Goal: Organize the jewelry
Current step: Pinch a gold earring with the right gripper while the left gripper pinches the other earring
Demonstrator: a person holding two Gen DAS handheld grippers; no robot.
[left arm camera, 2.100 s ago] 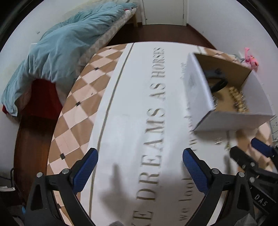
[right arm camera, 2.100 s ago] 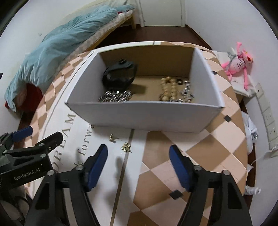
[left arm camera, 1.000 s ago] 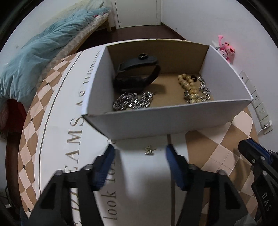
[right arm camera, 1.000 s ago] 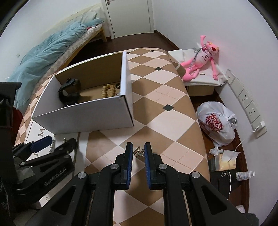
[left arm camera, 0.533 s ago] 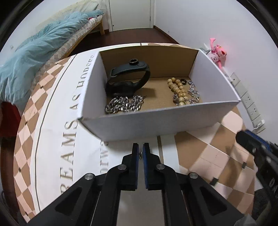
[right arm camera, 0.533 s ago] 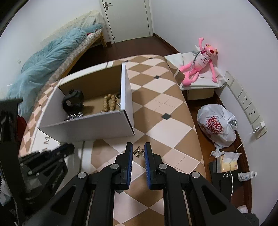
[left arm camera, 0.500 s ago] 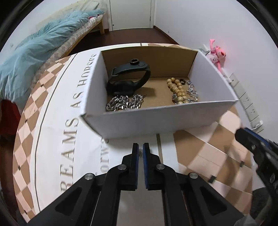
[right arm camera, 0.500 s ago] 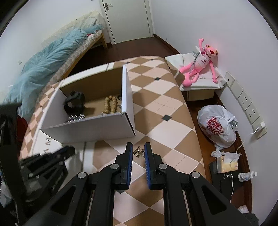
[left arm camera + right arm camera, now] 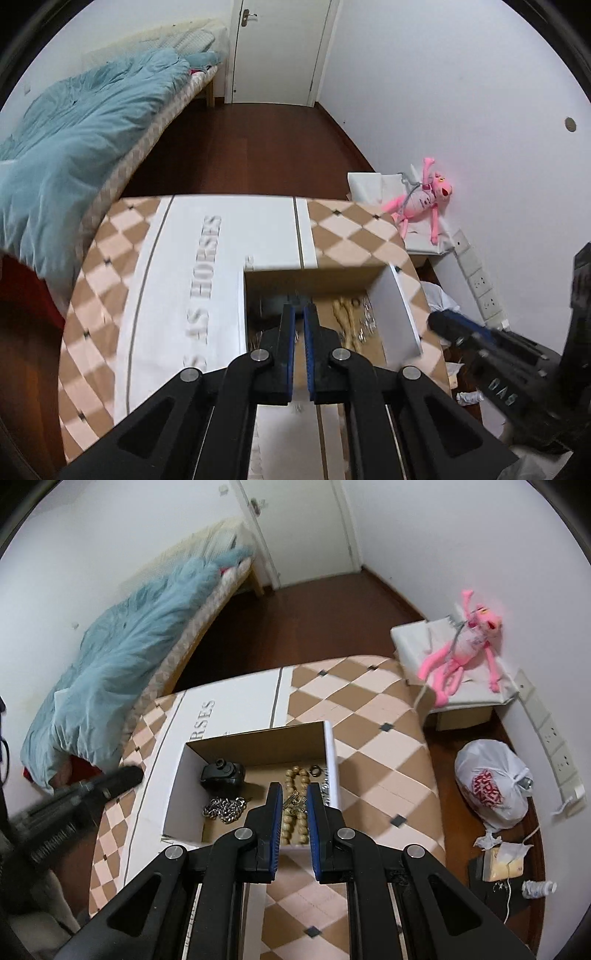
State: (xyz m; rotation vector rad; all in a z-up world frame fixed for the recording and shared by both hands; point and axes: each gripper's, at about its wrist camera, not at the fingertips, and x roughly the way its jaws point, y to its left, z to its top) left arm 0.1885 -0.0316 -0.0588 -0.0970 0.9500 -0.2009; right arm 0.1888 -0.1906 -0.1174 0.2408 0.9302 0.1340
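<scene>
A white cardboard box (image 9: 171, 797) sits on the checkered table; it also shows in the left wrist view (image 9: 402, 314). Inside lie a black watch (image 9: 222, 771), a silver chain (image 9: 224, 809), a wooden bead bracelet (image 9: 295, 775) and a dark ring (image 9: 315, 771). My right gripper (image 9: 294, 798) hangs over the box with a small gold earring (image 9: 291, 798) between its fingers, which stand slightly parted. My left gripper (image 9: 299, 325) is raised above the box with its jaws nearly closed; any piece it grips is too small to see.
The table has a white runner with lettering (image 9: 207, 266). A bed with a blue duvet (image 9: 74, 129) stands to the left. A pink plush toy (image 9: 465, 642) lies on a white box at the right. A white plastic bag (image 9: 491, 786) sits on the floor.
Both grippers have lifted from the table and moved over the box. The right gripper's fingers have parted a little around the earring.
</scene>
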